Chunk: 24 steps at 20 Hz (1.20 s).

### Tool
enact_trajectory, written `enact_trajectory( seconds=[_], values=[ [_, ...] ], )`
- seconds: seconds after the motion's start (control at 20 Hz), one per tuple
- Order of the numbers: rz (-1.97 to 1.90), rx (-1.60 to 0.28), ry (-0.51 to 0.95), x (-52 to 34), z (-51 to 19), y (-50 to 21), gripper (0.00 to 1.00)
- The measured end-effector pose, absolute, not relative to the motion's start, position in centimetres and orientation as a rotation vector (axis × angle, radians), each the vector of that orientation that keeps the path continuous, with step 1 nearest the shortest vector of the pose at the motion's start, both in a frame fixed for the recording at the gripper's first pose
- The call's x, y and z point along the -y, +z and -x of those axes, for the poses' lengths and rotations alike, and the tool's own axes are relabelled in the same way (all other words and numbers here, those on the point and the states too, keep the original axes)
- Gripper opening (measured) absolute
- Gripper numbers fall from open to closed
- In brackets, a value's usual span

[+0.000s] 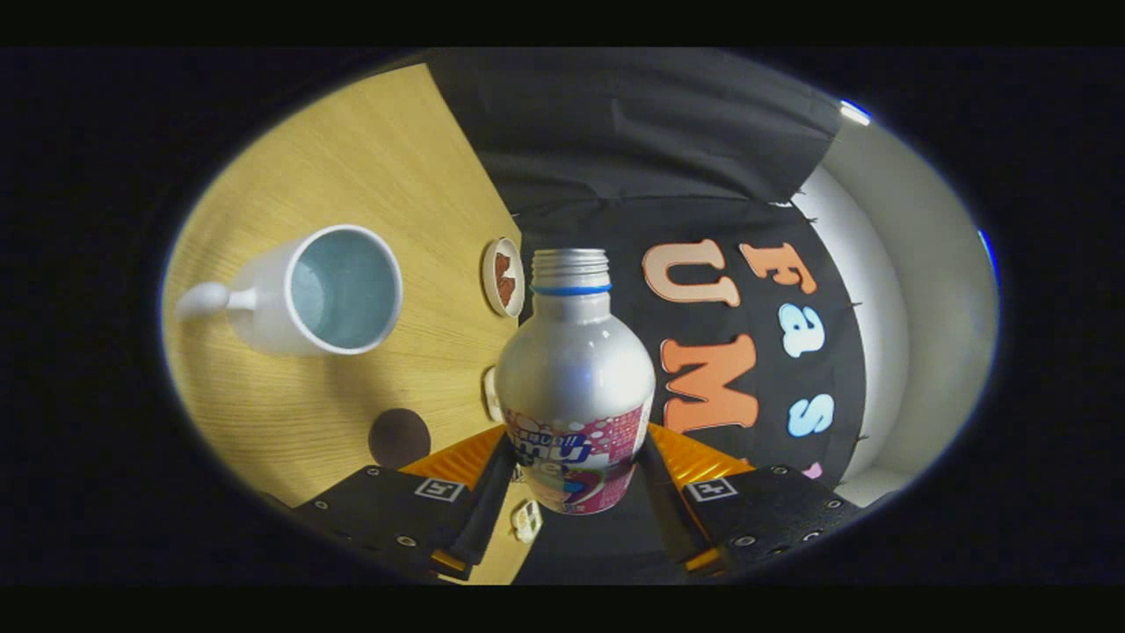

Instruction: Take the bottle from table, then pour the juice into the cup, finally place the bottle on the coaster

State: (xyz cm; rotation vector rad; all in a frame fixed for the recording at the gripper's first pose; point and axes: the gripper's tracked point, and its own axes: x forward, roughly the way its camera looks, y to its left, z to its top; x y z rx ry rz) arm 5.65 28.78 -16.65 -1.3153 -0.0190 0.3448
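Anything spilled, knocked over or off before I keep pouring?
No spill shows. The tool is shut on the bottle, whose capless mouth isn't over the cup yet. The cup looks empty; the wooden table looks dry. The whole scene appears rolled sideways, matching a tipped tool.

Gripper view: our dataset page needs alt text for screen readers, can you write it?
The gripper fingers clamp a silver, uncapped bottle, lifted and tilted over a wooden table. Beside it stands an empty white cup, with a round coaster beyond.
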Motion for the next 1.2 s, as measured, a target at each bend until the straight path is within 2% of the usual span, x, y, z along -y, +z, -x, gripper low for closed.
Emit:
enact_trajectory(
  seconds=[0.6,1.2],
  values=[
    [0.61,-0.159,0.327,-26.6,-8.5,-17.6,0.77],
    [0.106,-0.394,0.331,-26.0,-10.0,-23.2,0.77]
  ],
)
